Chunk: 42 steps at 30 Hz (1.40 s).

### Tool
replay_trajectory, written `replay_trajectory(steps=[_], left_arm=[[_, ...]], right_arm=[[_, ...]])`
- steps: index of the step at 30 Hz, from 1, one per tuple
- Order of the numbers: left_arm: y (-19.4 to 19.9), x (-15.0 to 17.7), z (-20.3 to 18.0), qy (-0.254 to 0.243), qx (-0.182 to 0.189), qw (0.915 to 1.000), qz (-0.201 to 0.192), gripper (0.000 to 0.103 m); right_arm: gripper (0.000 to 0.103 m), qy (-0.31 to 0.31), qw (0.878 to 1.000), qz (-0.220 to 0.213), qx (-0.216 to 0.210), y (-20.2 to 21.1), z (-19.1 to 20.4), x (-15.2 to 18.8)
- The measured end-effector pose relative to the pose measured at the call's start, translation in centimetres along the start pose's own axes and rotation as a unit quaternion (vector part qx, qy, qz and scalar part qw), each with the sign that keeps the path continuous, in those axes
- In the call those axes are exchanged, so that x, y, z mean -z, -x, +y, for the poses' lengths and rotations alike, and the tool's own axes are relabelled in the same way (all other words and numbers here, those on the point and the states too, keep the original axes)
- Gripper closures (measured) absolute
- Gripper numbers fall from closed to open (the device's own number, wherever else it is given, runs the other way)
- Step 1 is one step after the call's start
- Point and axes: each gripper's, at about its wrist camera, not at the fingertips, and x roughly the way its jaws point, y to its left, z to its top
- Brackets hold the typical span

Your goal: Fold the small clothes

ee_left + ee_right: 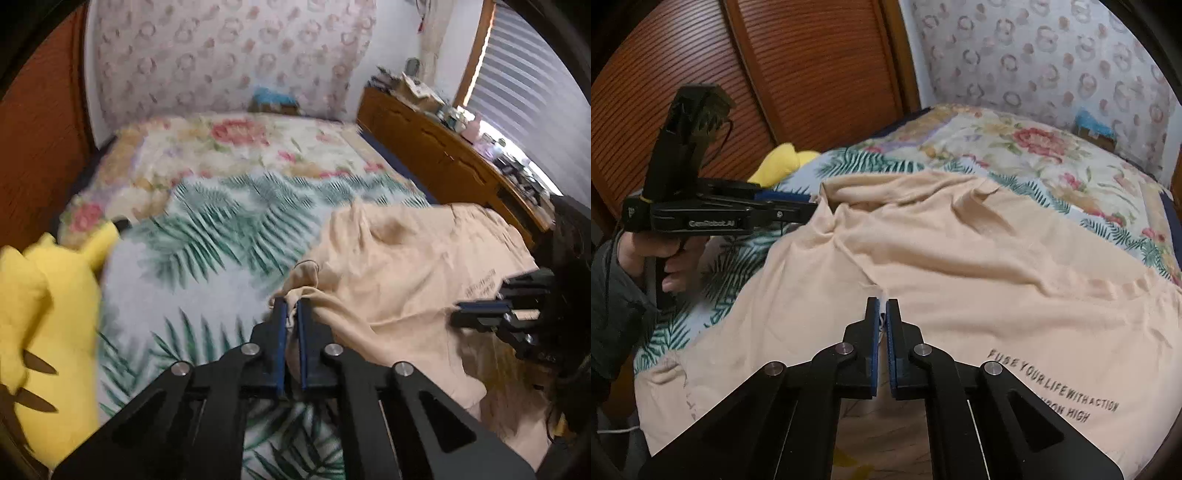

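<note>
A beige T-shirt (923, 251) with black lettering lies spread and partly lifted over the bed; it also shows in the left wrist view (406, 266). My left gripper (291, 306) is shut on a bunched edge of the shirt and holds it above the blanket; in the right wrist view it (809, 210) grips the shirt's far left corner. My right gripper (882, 306) is shut on a fold of the shirt near its middle front; in the left wrist view it (465, 310) sits at the shirt's right side.
The bed has a palm-leaf blanket (221, 229) and a floral quilt (229, 147). A yellow plush toy (40, 314) lies at the bed's left edge. A wooden dresser (443, 147) with clutter stands right. A slatted wooden door (775, 74) is at the left.
</note>
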Motion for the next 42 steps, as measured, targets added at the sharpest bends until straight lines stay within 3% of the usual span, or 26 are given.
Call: replay_trajectory(steps=[3,7,9,11,16,26,29,31,33,42], left_arm=[[1.6,-1.4,0.4,0.0,-0.02,0.9993,-0.032,0.101],[1.4,-2.6,1.0,-0.015,-0.052,0.9981,-0.029,0.1],[1.1,-3.0,1.3,-0.02,-0.066,0.9973,-0.024,0.089],[1.1,-3.0,1.1,-0.024,-0.059,0.9978,-0.02,0.079],[2.3,-2.3,0.0,-0.034,-0.062,0.9972,-0.023,0.064],[4.2,2.1,-6.1,-0.052,-0.017,0.9983,-0.02,0.057],[4.7,3.5,-8.4,-0.058,-0.006,0.9981,-0.019,0.057],[4.7,4.1,-9.5,-0.063,0.001,0.9978,-0.017,0.057],[4.6,4.5,-10.8,-0.07,0.003,0.9974,-0.014,0.057],[3.0,6.0,-13.7,-0.092,0.009,0.9958,0.003,0.056]], right_arm=[[0.103,-0.006,1.0,-0.017,0.003,0.8,0.0,-0.4],[0.103,-0.017,0.998,-0.044,0.045,2.1,-0.3,-1.0],[0.103,-0.027,0.997,-0.042,0.056,2.1,-0.7,-1.3],[0.103,-0.029,0.996,-0.038,0.074,1.7,-0.9,-1.3],[0.103,-0.038,0.996,-0.041,0.072,2.4,-1.7,-0.9],[0.095,-0.047,0.989,-0.072,0.12,8.7,-3.0,1.4],[0.083,-0.054,0.985,-0.083,0.142,11.4,-3.8,3.0],[0.067,-0.063,0.982,-0.091,0.156,13.2,-4.5,4.4],[0.058,-0.074,0.977,-0.097,0.172,15.0,-5.5,6.0],[0.052,-0.14,0.951,-0.113,0.253,22.5,-10.2,13.6]])
